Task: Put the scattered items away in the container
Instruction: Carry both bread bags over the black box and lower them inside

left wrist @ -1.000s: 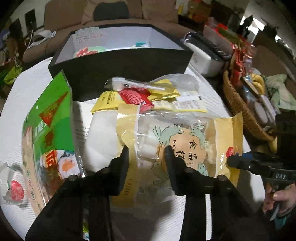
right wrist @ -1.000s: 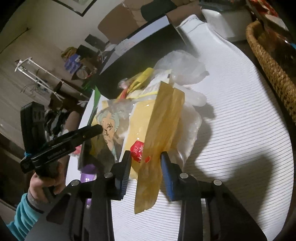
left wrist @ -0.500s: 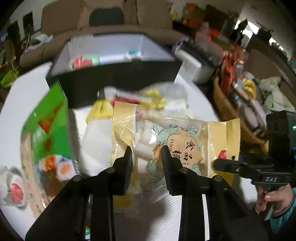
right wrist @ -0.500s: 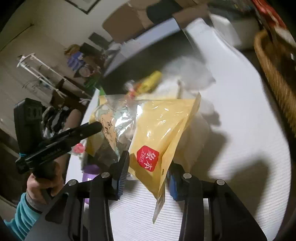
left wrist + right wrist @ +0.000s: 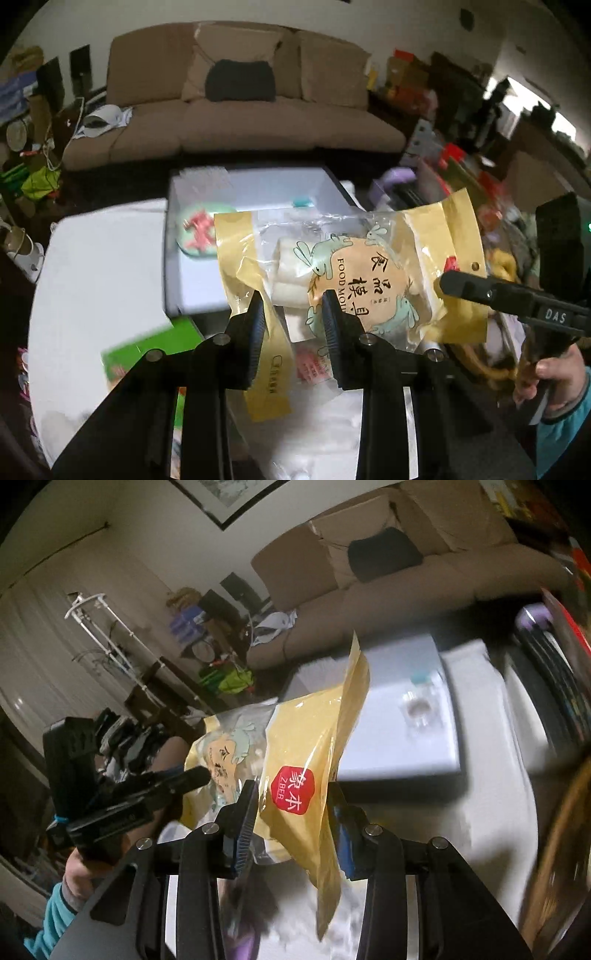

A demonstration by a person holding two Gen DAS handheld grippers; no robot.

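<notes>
Both tongs, left [image 5: 291, 310] and right [image 5: 291, 805], clamp the bag [image 5: 354, 273]: light, limp, crinkly film, probably slippery; grip the side seams.

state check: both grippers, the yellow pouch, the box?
Left gripper: shut on yellow pouch.
Right gripper: shut on yellow pouch.
Yellow pouch: sealed, held in the air by both ends.
Box: open, a few items inside.

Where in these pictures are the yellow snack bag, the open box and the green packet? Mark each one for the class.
yellow snack bag [image 5: 354, 273]: left wrist view, on its round printed label.
open box [image 5: 258, 188]: left wrist view, on its pale inner wall.
green packet [image 5: 155, 343]: left wrist view, on its green face.
</notes>
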